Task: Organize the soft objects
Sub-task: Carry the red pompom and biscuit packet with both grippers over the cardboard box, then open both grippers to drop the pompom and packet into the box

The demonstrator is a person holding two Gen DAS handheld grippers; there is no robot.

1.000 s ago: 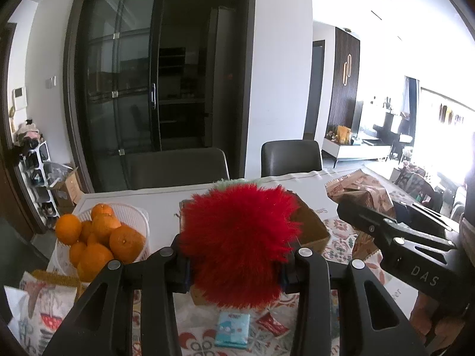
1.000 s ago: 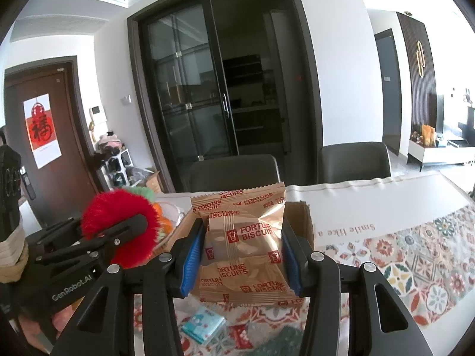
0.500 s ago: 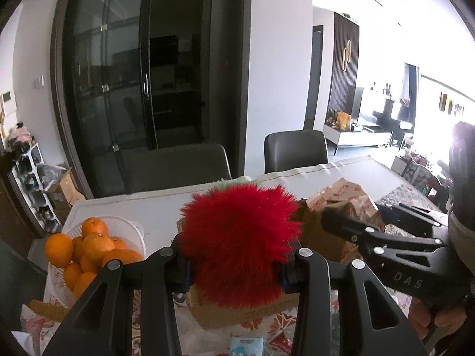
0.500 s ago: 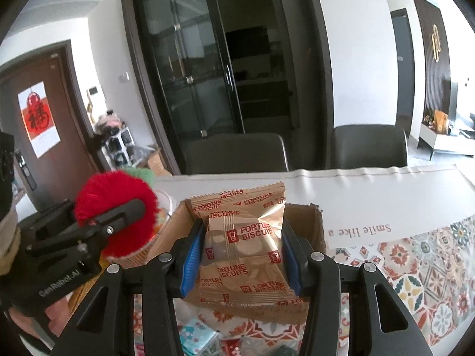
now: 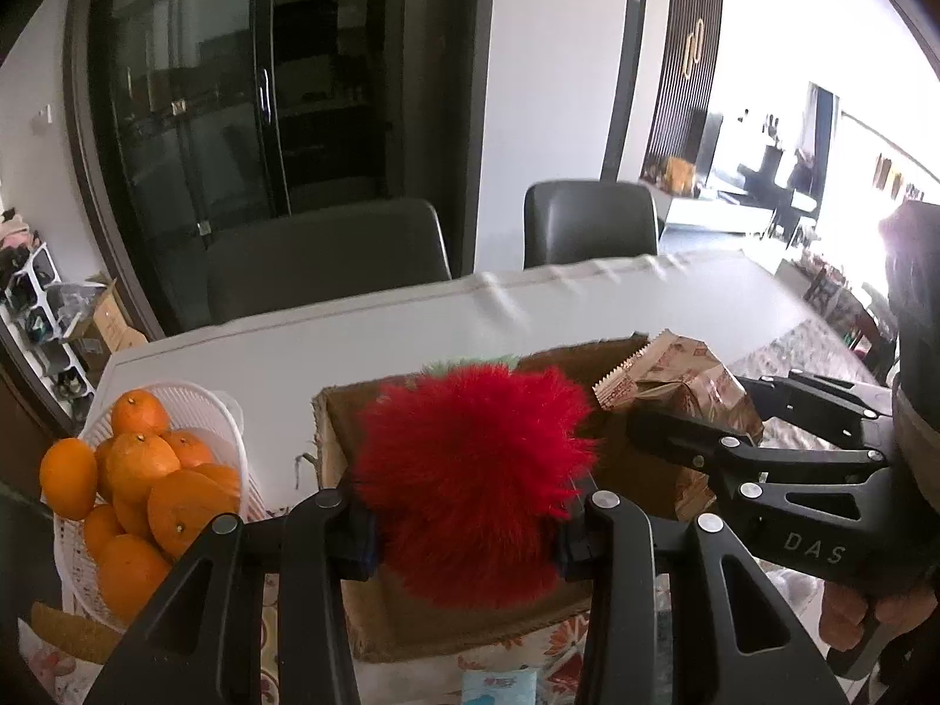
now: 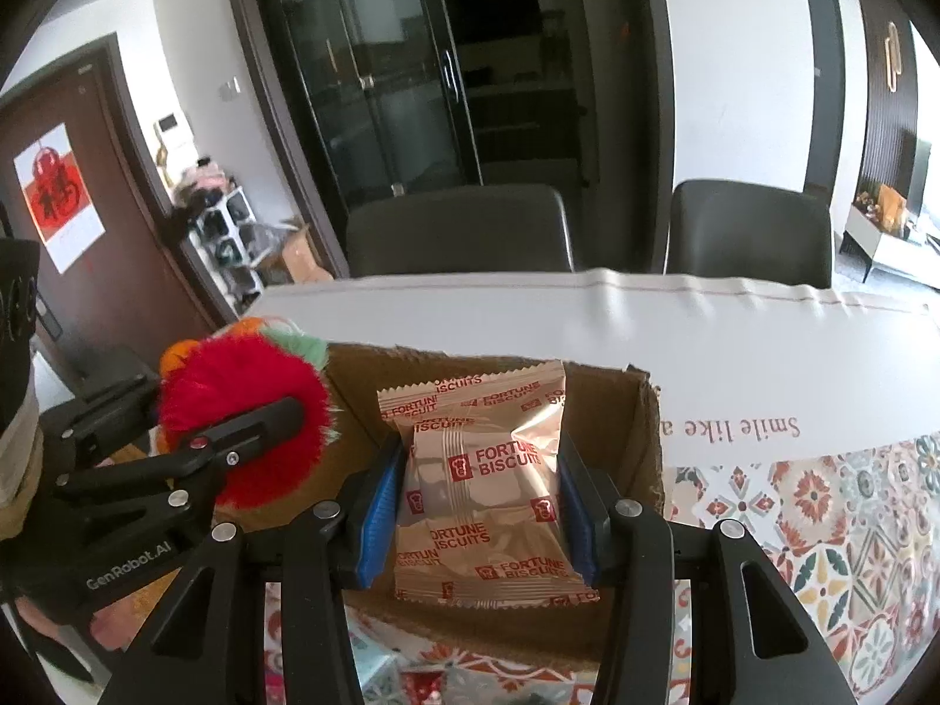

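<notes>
The red fluffy pompom (image 5: 470,482) is pinched in the left gripper (image 5: 464,534) and the packet of fortune biscuits (image 6: 482,487) is clamped between the blue pads of the right gripper (image 6: 479,523); both hang over the open cardboard box (image 6: 640,440), neither yet let go, so I'd say the dropping-in is what's left. Round about sit a white basket (image 5: 205,411) of oranges (image 5: 141,458) just beside the box and small packets on the patterned tablecloth (image 6: 822,499). Only the two grippers, close side by side, could crowd each other.

Bright window glare right, fisheye-warped dark edges
</notes>
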